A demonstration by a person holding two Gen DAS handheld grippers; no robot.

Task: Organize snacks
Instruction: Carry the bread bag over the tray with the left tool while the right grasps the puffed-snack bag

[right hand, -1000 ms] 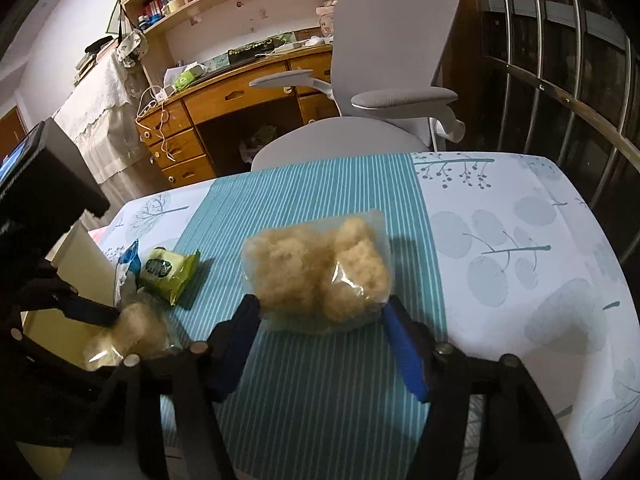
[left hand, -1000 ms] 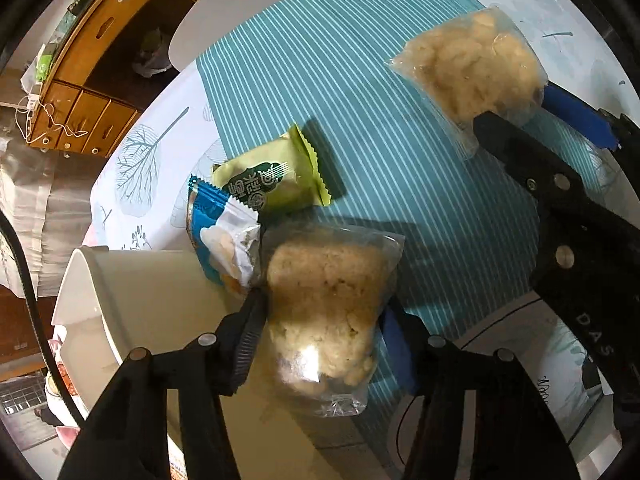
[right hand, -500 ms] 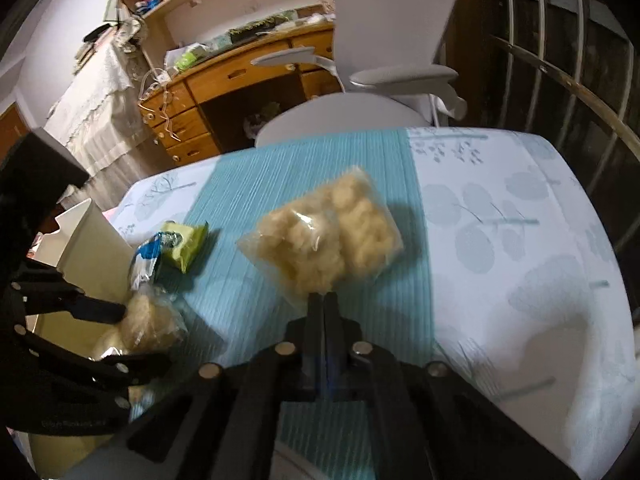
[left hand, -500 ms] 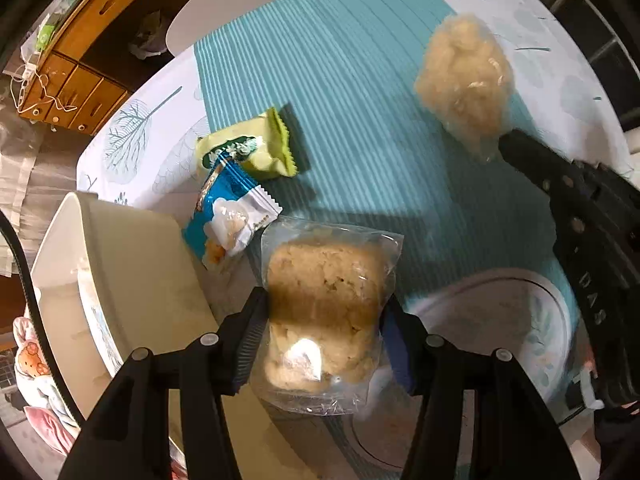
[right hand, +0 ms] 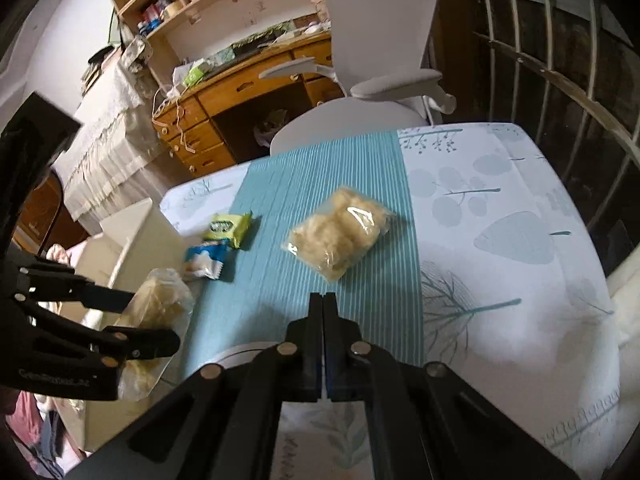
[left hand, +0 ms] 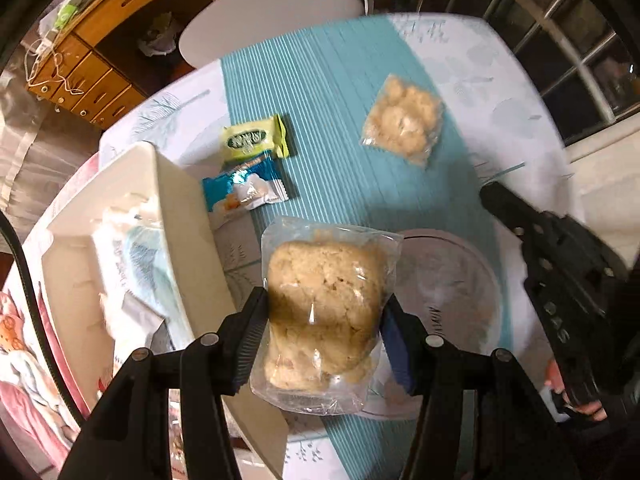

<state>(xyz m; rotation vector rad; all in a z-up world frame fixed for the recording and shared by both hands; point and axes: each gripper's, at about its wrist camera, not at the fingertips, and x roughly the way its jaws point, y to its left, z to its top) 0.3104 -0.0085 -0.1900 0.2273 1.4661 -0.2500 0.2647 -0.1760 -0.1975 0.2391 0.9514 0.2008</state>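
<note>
Between my left gripper's [left hand: 324, 322] fingers I have a clear bag of pale crumbly snack [left hand: 324, 304], pinched on both sides and held up off the table [right hand: 520, 280]. It hangs over the gap between the white bin [left hand: 180, 240] on my left and a round plate [left hand: 452, 280] on the teal runner [left hand: 340, 92]. From the right wrist camera the same bag [right hand: 156, 304] shows at the left edge, clamped in that gripper [right hand: 132, 320] just beside the bin's [right hand: 136, 236] wall.

My right gripper [right hand: 323, 340] has its fingers pressed flat together with nothing between them. It points down the runner [right hand: 320, 184] toward a second clear bag of the same pale snack [right hand: 342, 232], which lies flat on the cloth, apart from the fingertips. In the left view that bag [left hand: 404, 120] sits far up the runner and the right gripper [left hand: 560, 264] comes in from the right edge, well clear of it.

Two small packets lie near the bin: a yellow-green one [left hand: 254, 140] and a blue and white one [left hand: 244, 192], touching or nearly so, the blue one closer to the bin's corner. The right camera shows the same pair, green [right hand: 228, 229] behind blue [right hand: 203, 260].

Inside the bin I can make out some wrapped things [left hand: 132, 248], too blurred to name. Beyond the table stand a grey office chair [right hand: 384, 40] and a wooden desk [right hand: 240, 84].
</note>
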